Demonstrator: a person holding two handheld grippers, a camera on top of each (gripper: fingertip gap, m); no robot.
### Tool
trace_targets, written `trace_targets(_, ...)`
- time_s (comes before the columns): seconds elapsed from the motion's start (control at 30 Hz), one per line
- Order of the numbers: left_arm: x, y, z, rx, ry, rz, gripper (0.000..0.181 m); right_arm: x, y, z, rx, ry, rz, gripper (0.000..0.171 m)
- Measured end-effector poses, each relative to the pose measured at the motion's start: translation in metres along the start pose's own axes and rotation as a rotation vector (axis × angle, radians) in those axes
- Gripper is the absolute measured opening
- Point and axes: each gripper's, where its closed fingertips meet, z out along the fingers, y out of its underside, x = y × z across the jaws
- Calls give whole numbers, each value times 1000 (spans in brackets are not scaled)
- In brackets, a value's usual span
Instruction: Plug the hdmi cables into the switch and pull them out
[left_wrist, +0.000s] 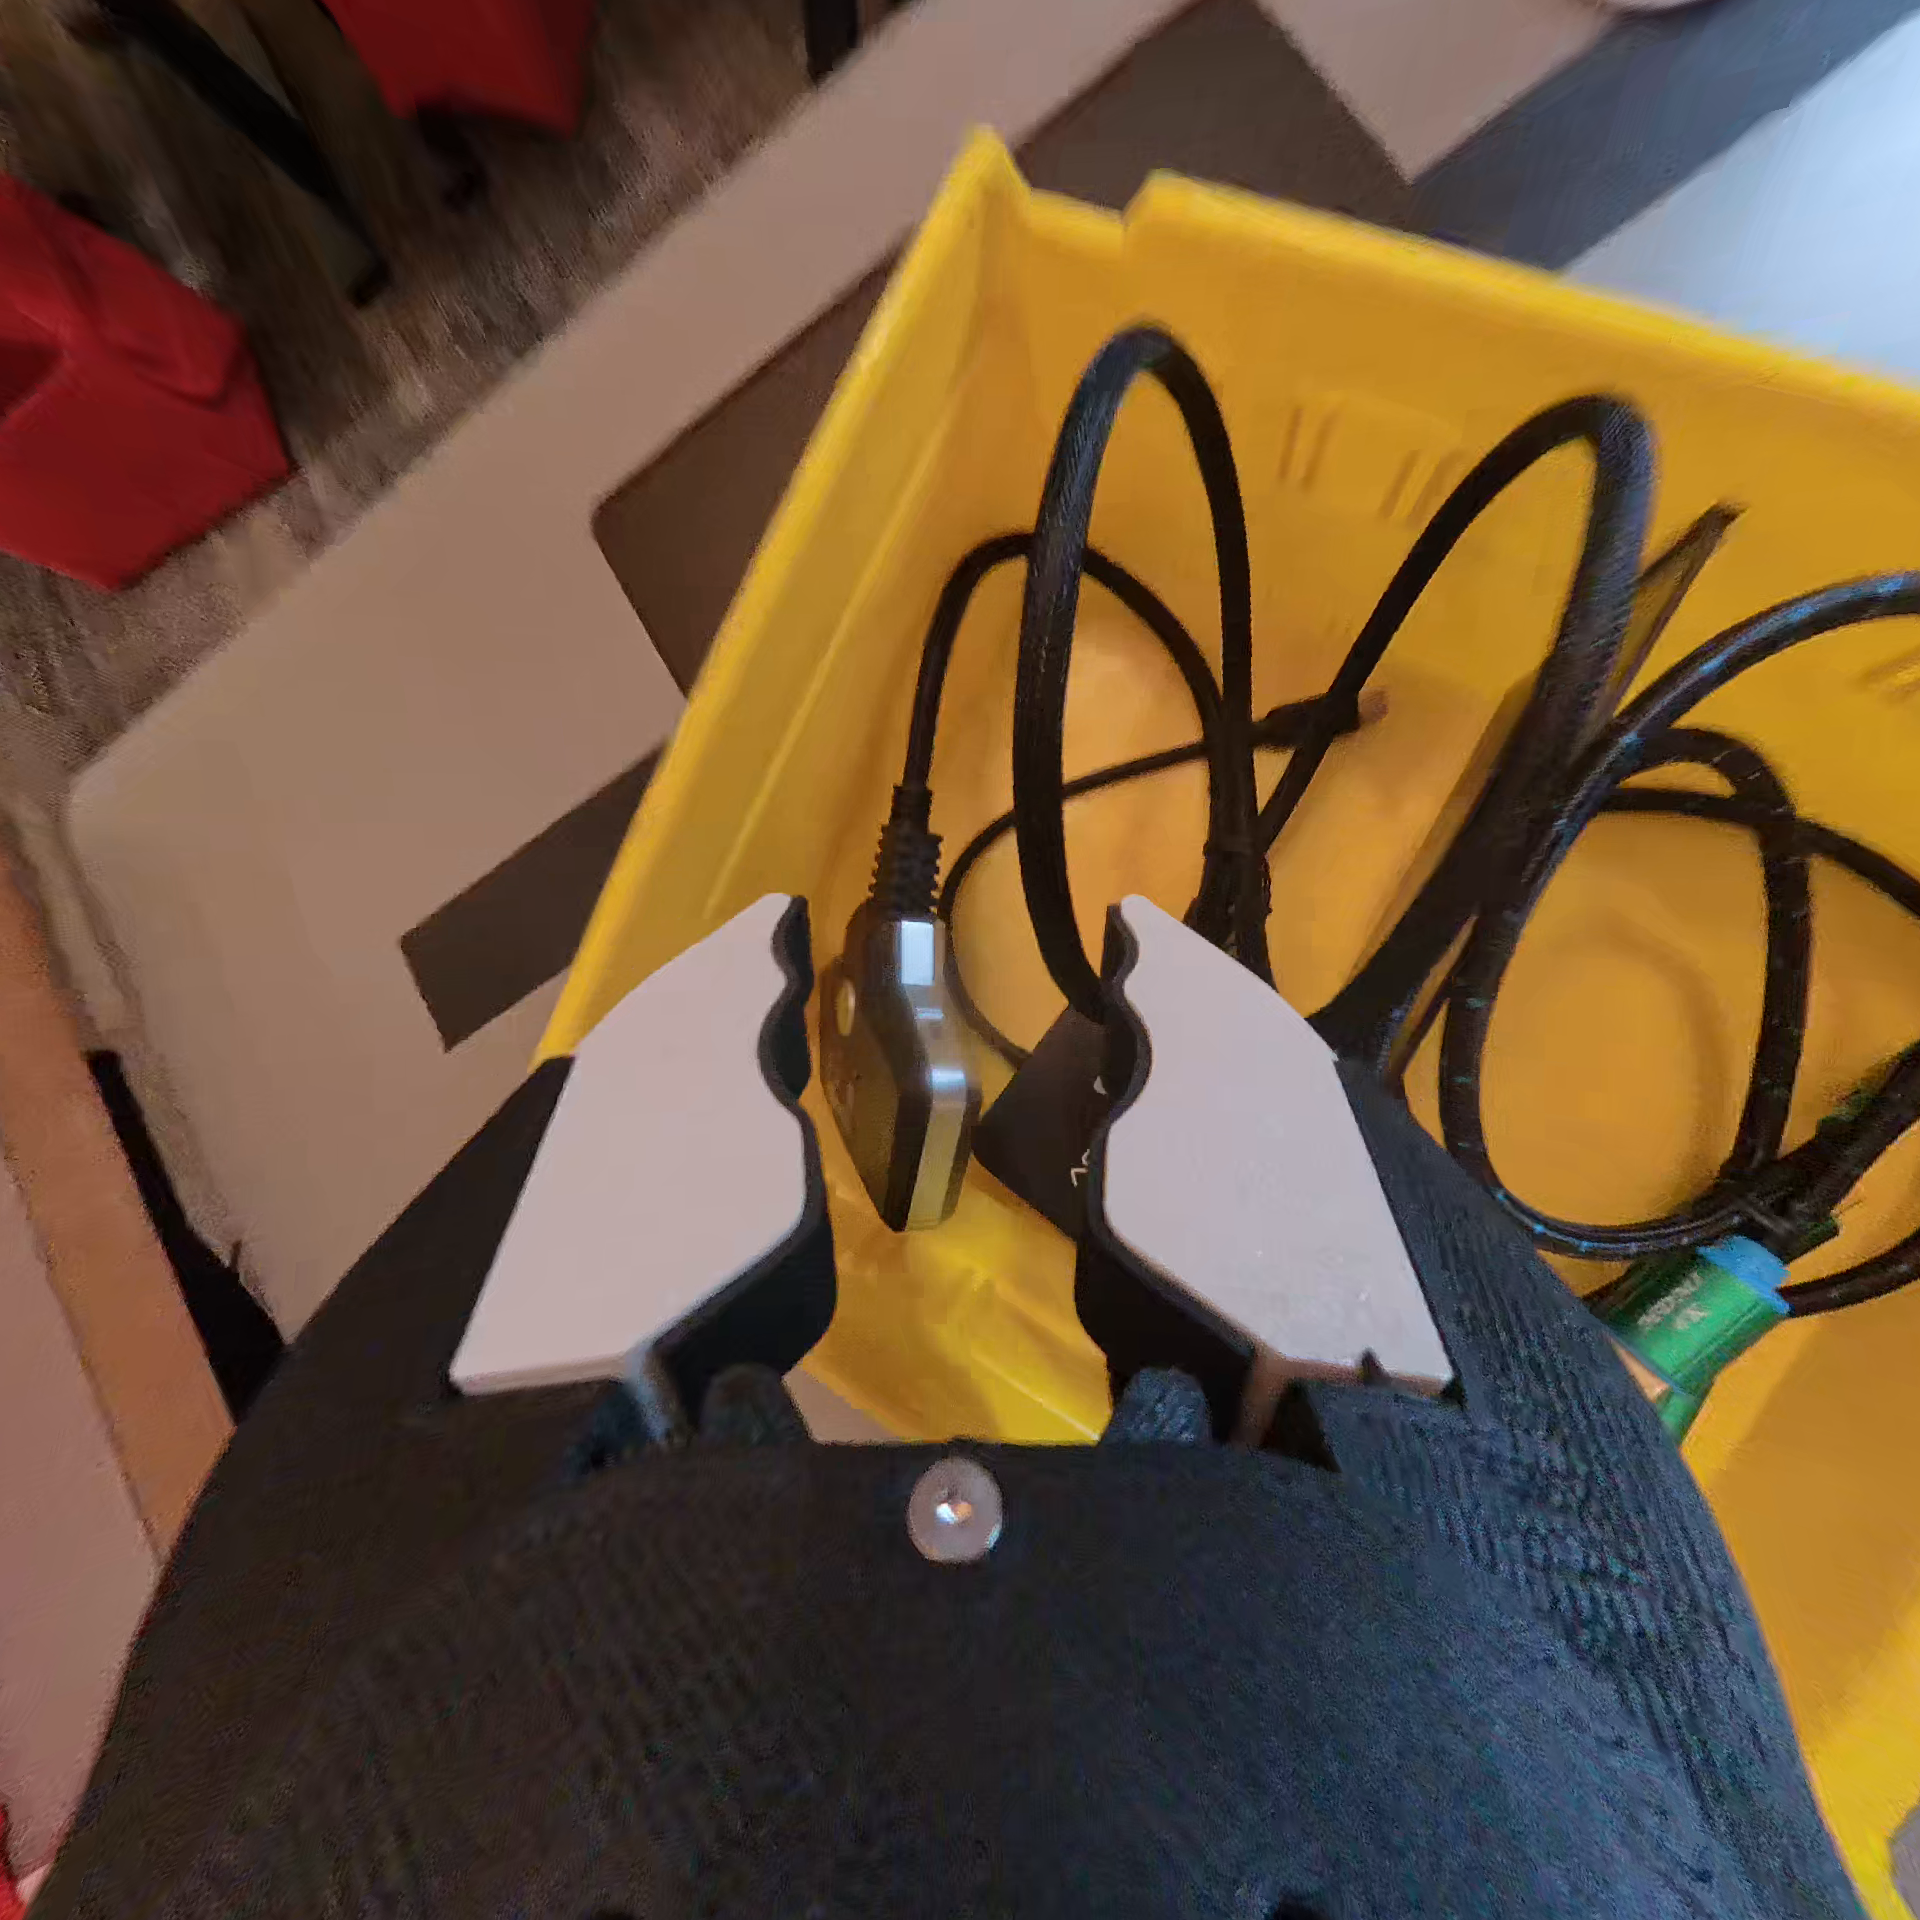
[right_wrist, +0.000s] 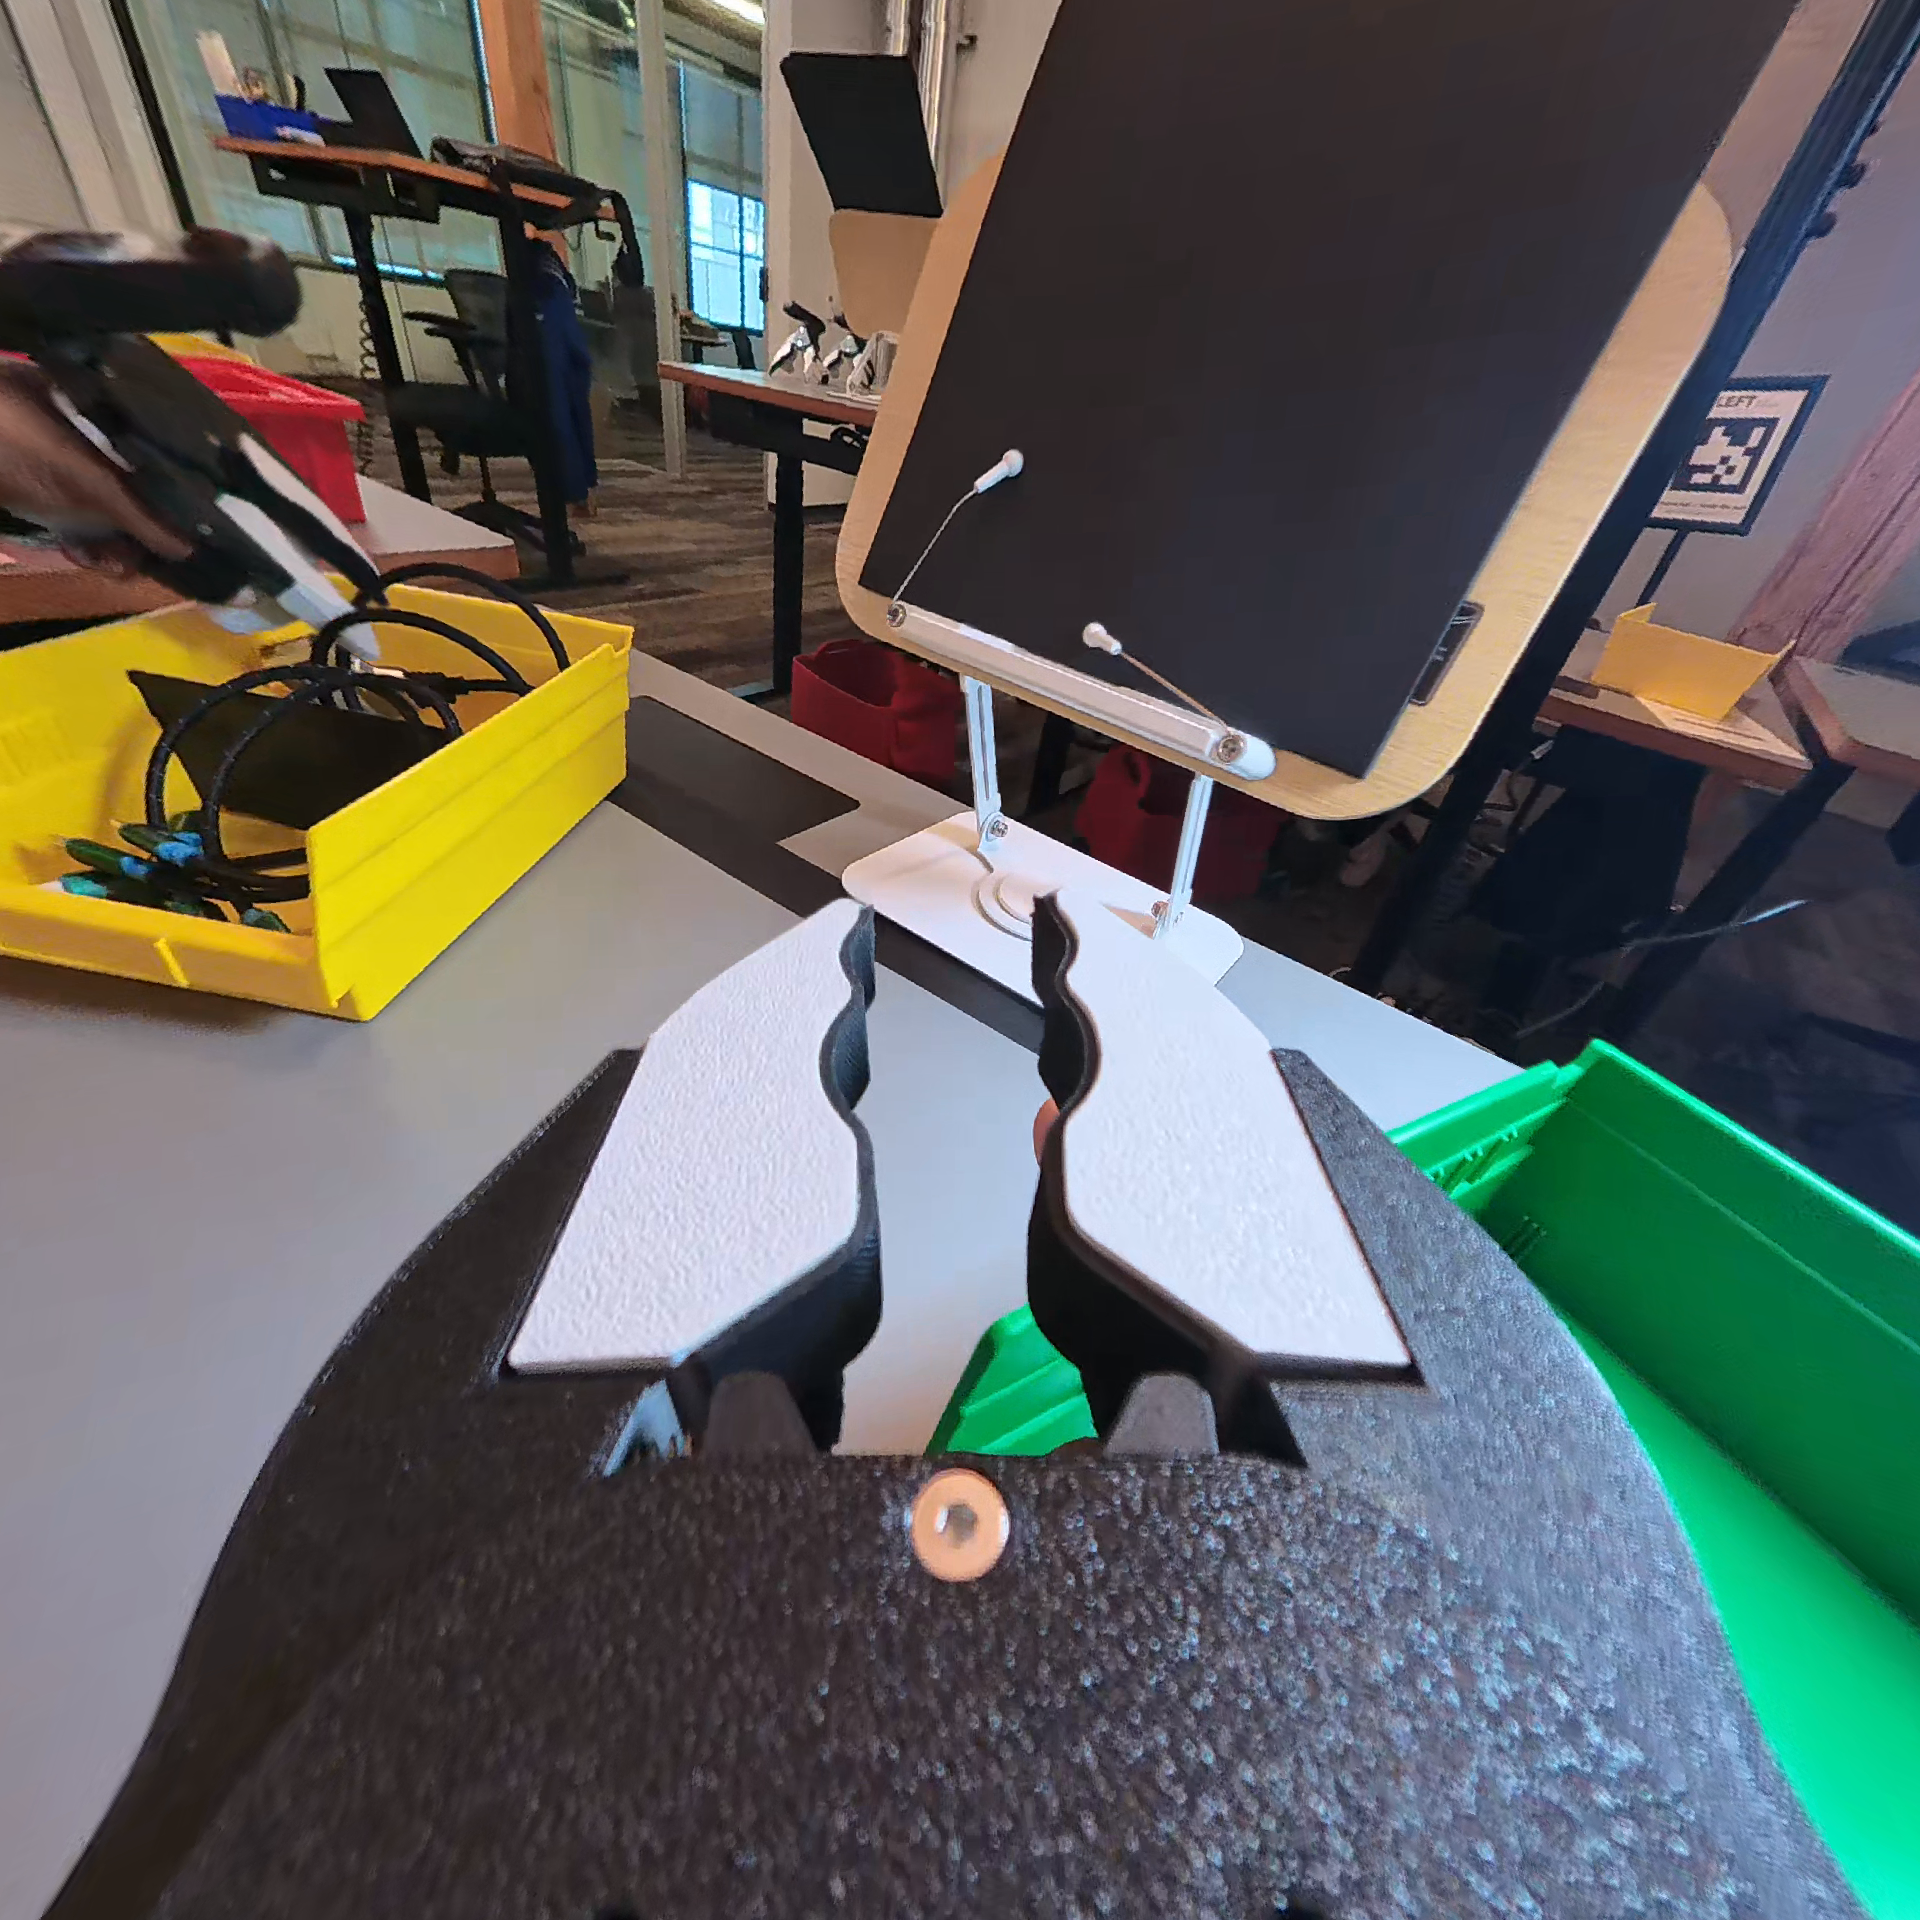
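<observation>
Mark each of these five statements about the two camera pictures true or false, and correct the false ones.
1. The cables lie in a yellow bin. True.
2. The left tool is clamped shut on a plug. False: its jaws are open, with the silver-edged plug between them, not pinched.
3. The right tool holds a cable. False: it is open and empty, over the grey table.
4. A green bin sits beside the right tool. True.
5. The board on the white stand lies flat. False: the dark board stands tilted.
</observation>
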Motion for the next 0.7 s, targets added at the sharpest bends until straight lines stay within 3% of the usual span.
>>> trace_targets(0.03,3,7,9,-51,22,9,56,-1,2,2,-6,-3,-9,29)
trace_targets(0.3,1,33,37,-275,-18,127,49,2,8,4,-25,-10,-8,26)
trace_targets(0.7,-4,39,47,-407,-13,153,47,0,-1,7,-5,-19,-15,23)
